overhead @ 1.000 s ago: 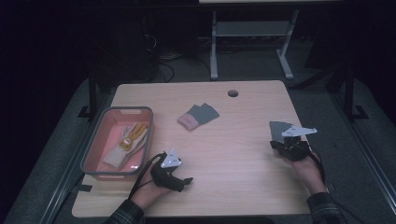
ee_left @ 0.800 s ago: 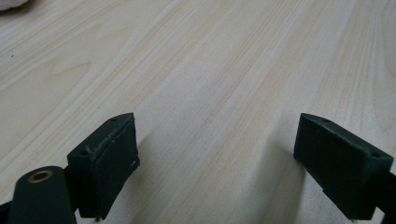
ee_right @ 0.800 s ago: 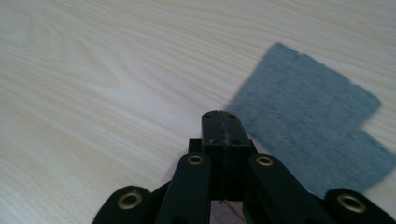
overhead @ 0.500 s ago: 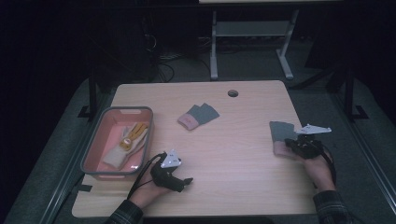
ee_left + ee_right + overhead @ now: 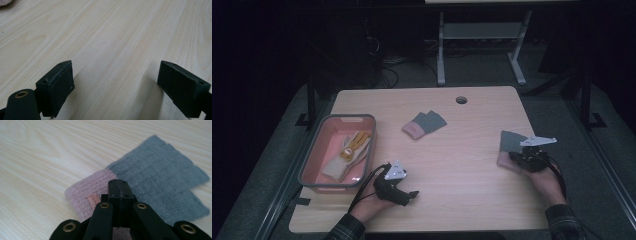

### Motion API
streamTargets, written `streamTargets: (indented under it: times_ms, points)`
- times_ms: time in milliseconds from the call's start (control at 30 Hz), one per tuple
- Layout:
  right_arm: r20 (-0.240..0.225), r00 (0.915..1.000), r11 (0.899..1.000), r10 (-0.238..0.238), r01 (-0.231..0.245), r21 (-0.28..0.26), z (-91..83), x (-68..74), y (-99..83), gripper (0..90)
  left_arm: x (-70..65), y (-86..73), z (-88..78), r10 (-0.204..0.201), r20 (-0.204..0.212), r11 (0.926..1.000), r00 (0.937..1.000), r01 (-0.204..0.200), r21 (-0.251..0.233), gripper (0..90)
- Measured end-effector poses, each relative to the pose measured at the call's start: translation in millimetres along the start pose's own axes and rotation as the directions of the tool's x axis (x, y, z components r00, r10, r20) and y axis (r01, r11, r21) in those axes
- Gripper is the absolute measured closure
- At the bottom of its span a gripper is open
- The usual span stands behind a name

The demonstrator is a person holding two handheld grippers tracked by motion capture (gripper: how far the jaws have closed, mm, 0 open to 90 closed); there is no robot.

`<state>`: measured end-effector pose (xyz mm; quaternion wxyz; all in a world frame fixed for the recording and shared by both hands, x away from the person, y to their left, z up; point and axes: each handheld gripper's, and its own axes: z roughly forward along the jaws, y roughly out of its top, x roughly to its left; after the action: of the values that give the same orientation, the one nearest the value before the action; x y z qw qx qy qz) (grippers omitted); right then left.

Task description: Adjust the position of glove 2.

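A knitted piece, grey with a pink cuff [image 5: 155, 175], lies flat on the wooden table [image 5: 462, 165] near its right edge, and shows in the high view too [image 5: 510, 142]. My right gripper [image 5: 118, 183] is over its pink cuff with both jaws pressed together; no cloth shows between them. From above, the right gripper [image 5: 523, 158] sits at that piece's near end. A second grey and pink piece [image 5: 424, 123] rests at the table's middle. My left gripper [image 5: 408, 196] is at the near left, and in its own view the left gripper [image 5: 117, 75] stands open over bare wood.
A pink tray with a grey rim [image 5: 314, 155] stands at the table's left and holds a pale glove with yellow parts [image 5: 348, 150]. A round cable hole [image 5: 461, 100] is near the far edge. A metal stand [image 5: 479, 45] is behind the table.
My right gripper swung a little to the right over the knitted piece and came partly back. The left gripper and both knitted pieces have stayed in place.
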<state>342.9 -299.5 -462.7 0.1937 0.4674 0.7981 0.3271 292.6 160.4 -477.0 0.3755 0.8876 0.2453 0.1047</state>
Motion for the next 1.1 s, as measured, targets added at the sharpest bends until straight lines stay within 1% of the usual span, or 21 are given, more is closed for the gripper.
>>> streamTargets:
  times_ms: [100, 133, 167, 267, 333, 367, 400, 467, 500, 533, 600, 633, 667, 733, 767, 800, 833, 933, 967, 1033, 1100]
  points:
    - [-0.011, 0.9999, 1.0, -0.013, 0.013, 0.0, 1.2, 4.3, 1.4, 90.0, 0.0, 0.0, 0.0, 0.0, 0.0, 1.0, 1.0, 0.0, 0.0, 12.5]
    - [-0.035, 0.9991, 1.0, -0.024, 0.024, -0.002, 2.1, 8.4, 2.3, 90.0, 0.1, -0.1, 0.1, 0.001, 0.0, 1.0, 1.0, -0.001, -0.001, 12.5]
    - [-0.035, 0.9991, 1.0, -0.024, 0.024, -0.002, 2.1, 8.4, 2.3, 90.0, 0.1, -0.1, 0.1, 0.001, 0.0, 1.0, 1.0, -0.001, -0.001, 12.5]
    - [-0.071, 0.9967, 0.999, -0.039, 0.04, 0.004, 2.4, 18.2, 3.8, 90.0, 0.0, -0.1, 0.1, 0.0, 0.0, 1.0, 1.0, 0.0, -0.001, 12.5]
    - [-0.077, 0.9959, 0.999, -0.047, 0.048, 0.007, 2.6, 21.2, 4.2, 90.0, 0.0, -0.1, 0.0, 0.0, 0.0, 1.0, 1.0, 0.0, -0.001, 12.5]
    - [-0.096, 0.993, 0.997, -0.07, 0.071, 0.008, 3.2, 28.4, 5.3, 90.0, -0.1, 0.0, 0.0, 0.001, 0.001, 1.0, 1.0, -0.001, 0.0, 12.5]
    - [-0.096, 0.993, 0.997, -0.07, 0.071, 0.008, 3.2, 28.4, 5.3, 90.0, -0.1, 0.0, 0.0, 0.001, 0.001, 1.0, 1.0, -0.001, 0.0, 12.5]
    - [-0.117, 0.9889, 0.996, -0.092, 0.093, 0.009, 3.9, 38.1, 6.7, 90.0, -0.4, 0.0, 0.1, 0.002, 0.004, 1.0, 1.0, -0.002, 0.0, 12.5]
    - [-0.117, 0.9889, 0.996, -0.092, 0.093, 0.009, 3.9, 38.1, 6.7, 90.0, -0.4, 0.0, 0.1, 0.002, 0.004, 1.0, 1.0, -0.002, 0.0, 12.5]
    - [-0.123, 0.9867, 0.994, -0.107, 0.108, 0.003, 4.2, 39.7, 7.0, 90.0, -0.6, 0.1, 0.2, 0.002, 0.005, 1.0, 1.0, -0.002, 0.0, 12.5]
    - [-0.138, 0.9827, 0.992, -0.123, 0.126, 0.006, 3.6, 47.5, 7.4, 90.0, -0.6, 0.1, 0.2, 0.001, 0.005, 1.0, 1.0, -0.001, 0.0, 12.5]
    - [-0.138, 0.9827, 0.992, -0.123, 0.126, 0.006, 3.6, 47.5, 7.4, 90.0, -0.6, 0.1, 0.2, 0.001, 0.005, 1.0, 1.0, -0.001, 0.0, 12.5]
    - [-0.155, 0.9781, 0.99, -0.139, 0.143, 0.011, 2.3, 53.4, 7.2, 90.0, -0.6, 0.1, 0.2, 0.002, 0.005, 1.0, 1.0, -0.002, 0.0, 12.5]
    - [-0.169, 0.9746, 0.988, -0.147, 0.151, 0.012, 1.0, 58.7, 6.8, 90.0, -0.6, 0.1, 0.2, 0.002, 0.005, 1.0, 1.0, -0.002, 0.0, 12.5]
    - [-0.169, 0.9746, 0.988, -0.147, 0.151, 0.012, 1.0, 58.7, 6.8, 90.0, -0.6, 0.1, 0.3, 0.002, 0.005, 1.0, 1.0, -0.002, -0.001, 12.5]
    - [-0.191, 0.9676, 0.985, -0.165, 0.171, 0.014, -0.4, 65.6, 6.1, 90.0, -0.6, 0.1, 0.2, 0.002, 0.005, 1.0, 1.0, -0.002, 0.0, 12.5]
    - [-0.197, 0.9658, 0.984, -0.169, 0.175, 0.017, -1.1, 68.2, 6.0, 90.0, -0.6, 0.1, 0.3, 0.002, 0.005, 1.0, 1.0, -0.002, -0.001, 12.5]
    - [-0.222, 0.9541, 0.977, -0.201, 0.211, 0.018, -3.2, 78.8, 5.5, 90.0, -0.5, 0.1, 0.2, 0.002, 0.005, 1.0, 1.0, -0.002, 0.0, 12.5]
    - [-0.227, 0.9525, 0.977, -0.203, 0.213, 0.021, -3.9, 81.4, 5.5, 90.0, -0.6, 0.1, 0.2, 0.002, 0.005, 1.0, 1.0, -0.002, -0.001, 12.5]
    - [-0.241, 0.9449, 0.972, -0.222, 0.232, 0.017, -4.6, 88.4, 4.9, 90.0, -0.6, 0.1, 0.2, 0.002, 0.005, 1.0, 1.0, -0.002, -0.001, 12.5]
    - [-0.252, 0.9409, 0.971, -0.227, 0.24, 0.021, -5.3, 94.2, 4.8, 90.0, -0.8, 0.2, 0.1, 0.001, 0.004, 1.0, 1.0, -0.001, 0.0, 12.6]
